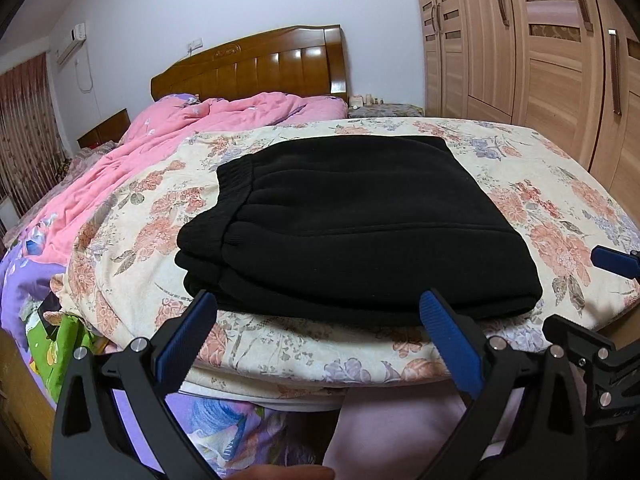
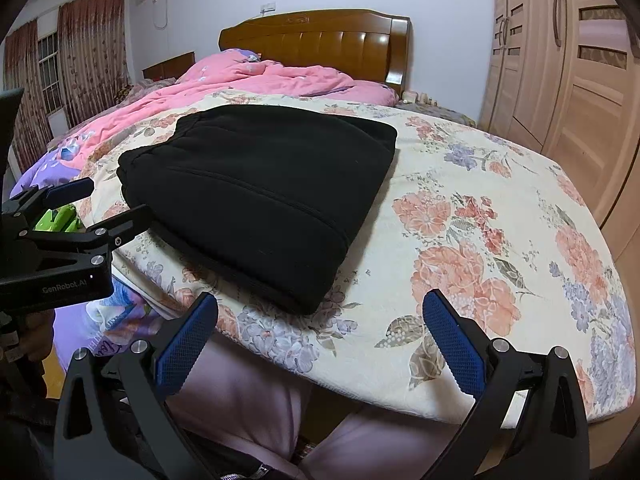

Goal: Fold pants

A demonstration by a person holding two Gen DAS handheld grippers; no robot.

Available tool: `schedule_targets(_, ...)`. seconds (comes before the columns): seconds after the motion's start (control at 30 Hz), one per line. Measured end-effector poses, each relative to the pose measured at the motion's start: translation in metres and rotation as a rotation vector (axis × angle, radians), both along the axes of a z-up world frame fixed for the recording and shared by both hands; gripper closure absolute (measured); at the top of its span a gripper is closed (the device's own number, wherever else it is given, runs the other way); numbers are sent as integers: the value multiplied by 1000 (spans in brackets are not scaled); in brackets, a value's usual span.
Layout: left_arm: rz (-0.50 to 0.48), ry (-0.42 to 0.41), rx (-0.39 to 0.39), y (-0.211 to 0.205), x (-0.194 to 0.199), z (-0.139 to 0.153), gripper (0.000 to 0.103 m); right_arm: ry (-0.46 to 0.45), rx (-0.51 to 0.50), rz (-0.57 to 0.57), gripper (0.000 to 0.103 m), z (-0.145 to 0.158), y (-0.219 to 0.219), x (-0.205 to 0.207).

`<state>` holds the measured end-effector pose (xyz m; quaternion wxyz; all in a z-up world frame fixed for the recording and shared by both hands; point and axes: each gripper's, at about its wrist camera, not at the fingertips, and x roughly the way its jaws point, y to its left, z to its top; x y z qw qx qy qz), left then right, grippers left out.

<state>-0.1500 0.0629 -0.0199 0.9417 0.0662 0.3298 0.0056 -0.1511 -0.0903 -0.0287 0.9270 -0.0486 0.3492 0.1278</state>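
Wrapping up: pants (image 1: 348,232) look folded already, a compact black stack of several layers; judging the step as final tidy and release.
Pants location: on the floral quilt (image 1: 540,184) at the near end of the bed, waistband toward the pink duvet (image 1: 224,120), near folded edge close to the quilt's front edge.
Left tongs (image 1: 320,312): spread wide, holding nothing, tips just at the stack's near edge.
Right tongs (image 2: 320,316): spread wide, empty, over bare quilt just beside the stack's near right corner.
Do it well: if squaring up, nudge from the sides only; pinching the top layer would likely peel the fold open.
Check: left-side layers look slightly staggered; press flat, don't drag.
Risk: thick fleece-like cloth may spring back.
Exit: back straight off, tongs kept wide.
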Motion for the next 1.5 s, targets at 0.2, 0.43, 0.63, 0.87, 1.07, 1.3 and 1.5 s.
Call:
schedule_targets(0.2, 3, 3, -6, 1, 0, 0, 2, 2, -1, 0, 4, 0, 0, 0)
schedule_targets(0.43, 7, 12, -14, 1, 1, -1, 2, 6, -1, -2, 4, -2, 0, -1)
schedule_targets(0.63, 6, 13, -14, 1, 1, -1, 2, 6, 0, 0, 4, -1, 0, 0)
schedule_targets(0.87, 6, 15, -14, 0, 1, -2, 2, 6, 0, -1, 4, -1, 0, -1)
schedule_targets(1.07, 6, 15, -14, 0, 1, -2, 2, 6, 1, -1, 4, -1, 0, -1)
schedule_targets(1.3, 5, 16, -14, 0, 1, -2, 2, 7, 1, -2, 4, -1, 0, -1)
schedule_targets(1.5, 10, 17, -19, 0, 1, -3, 2, 9, 2, -2, 4, -1, 0, -2)
